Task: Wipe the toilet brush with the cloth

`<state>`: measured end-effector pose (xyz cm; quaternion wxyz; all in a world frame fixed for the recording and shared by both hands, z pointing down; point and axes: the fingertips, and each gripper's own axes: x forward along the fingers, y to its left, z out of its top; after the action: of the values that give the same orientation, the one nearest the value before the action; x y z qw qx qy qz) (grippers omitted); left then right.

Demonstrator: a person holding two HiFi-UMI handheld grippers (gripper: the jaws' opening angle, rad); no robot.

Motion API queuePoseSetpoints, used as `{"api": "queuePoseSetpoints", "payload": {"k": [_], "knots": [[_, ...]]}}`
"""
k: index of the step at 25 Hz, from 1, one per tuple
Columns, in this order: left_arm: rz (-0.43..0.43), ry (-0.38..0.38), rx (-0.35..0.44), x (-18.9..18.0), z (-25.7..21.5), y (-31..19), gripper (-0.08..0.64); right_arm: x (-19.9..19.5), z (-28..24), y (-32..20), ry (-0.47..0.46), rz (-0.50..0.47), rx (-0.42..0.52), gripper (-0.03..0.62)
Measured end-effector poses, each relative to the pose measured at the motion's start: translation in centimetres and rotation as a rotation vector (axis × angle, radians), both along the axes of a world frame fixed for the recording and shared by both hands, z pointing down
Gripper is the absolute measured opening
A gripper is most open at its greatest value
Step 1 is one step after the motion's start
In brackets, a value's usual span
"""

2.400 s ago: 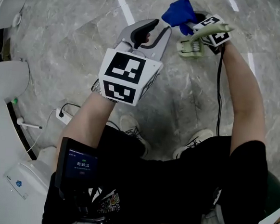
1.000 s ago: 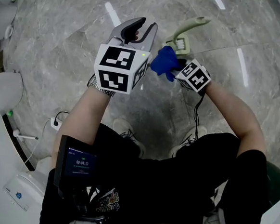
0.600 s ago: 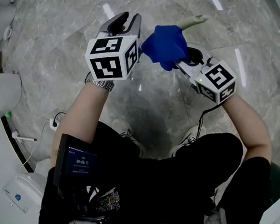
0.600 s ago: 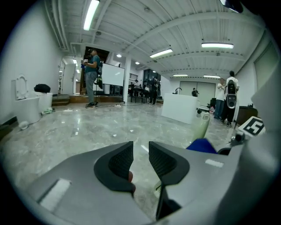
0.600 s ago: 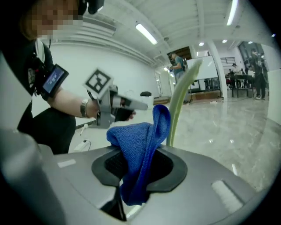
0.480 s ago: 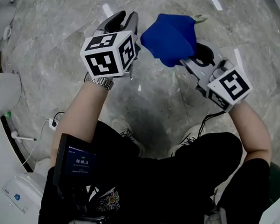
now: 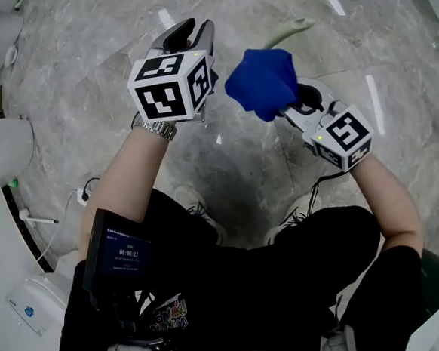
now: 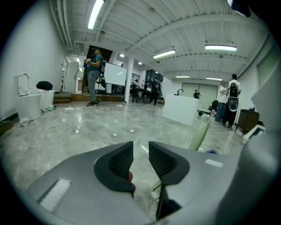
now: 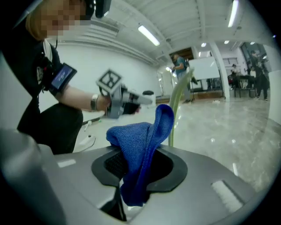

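The pale green toilet brush (image 7: 285, 32) stands upright on the floor; only its handle top shows above the blue cloth (image 7: 263, 82). My right gripper (image 7: 289, 108) is shut on that cloth (image 9: 140, 145), with the handle (image 9: 178, 101) just behind it. To the left of the brush, my left gripper (image 7: 192, 26) has its jaws a narrow gap apart and nothing between the pads. In the left gripper view the handle (image 8: 199, 132) rises beyond the right jaw of the gripper (image 8: 140, 151), and white bristles (image 8: 156, 192) show below. I cannot tell whether the cloth touches the handle.
The floor is grey marble. A white toilet (image 7: 3, 142) and a power strip with a cable (image 7: 82, 194) are on the left, and the person's shoes (image 7: 202, 204) are below the grippers. Across the room are another toilet (image 8: 28, 103), a white counter (image 8: 182, 110) and people standing (image 8: 94, 77).
My right gripper has risen with the cloth from low beside the brush head, and the cloth now covers the brush's lower part. The left gripper has shifted left and rolled a little.
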<state>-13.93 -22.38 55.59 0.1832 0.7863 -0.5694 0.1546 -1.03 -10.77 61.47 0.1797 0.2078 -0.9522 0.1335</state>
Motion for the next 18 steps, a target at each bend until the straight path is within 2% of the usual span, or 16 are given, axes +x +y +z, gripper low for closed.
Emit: {"api": "queuePoseSetpoints", "payload": {"k": [2,4,6,9,12,18], "knots": [[0.006,-0.005,0.0,0.2,0.0,0.1,0.11,0.8,7.7,2.0,0.145,-0.046,-0.115,0.117],[0.016,-0.012,-0.002,0.5,0.2,0.2,0.11,3.2,14.5,3.3,0.287,-0.031,-0.236,0.117],[0.028,-0.016,-0.002,0.8,0.3,0.3,0.11,6.5,19.3,3.4,0.408,0.014,-0.309,0.117],[0.046,-0.021,-0.001,1.0,0.3,0.4,0.11,11.3,22.0,1.3,0.529,0.146,-0.354,0.117],[0.057,-0.03,-0.006,1.0,0.5,0.5,0.11,12.4,20.2,-2.2,0.519,0.23,-0.335,0.117],[0.065,-0.026,-0.016,1.9,0.9,0.4,0.11,7.7,11.3,-6.1,0.382,0.137,-0.15,0.118]]}}
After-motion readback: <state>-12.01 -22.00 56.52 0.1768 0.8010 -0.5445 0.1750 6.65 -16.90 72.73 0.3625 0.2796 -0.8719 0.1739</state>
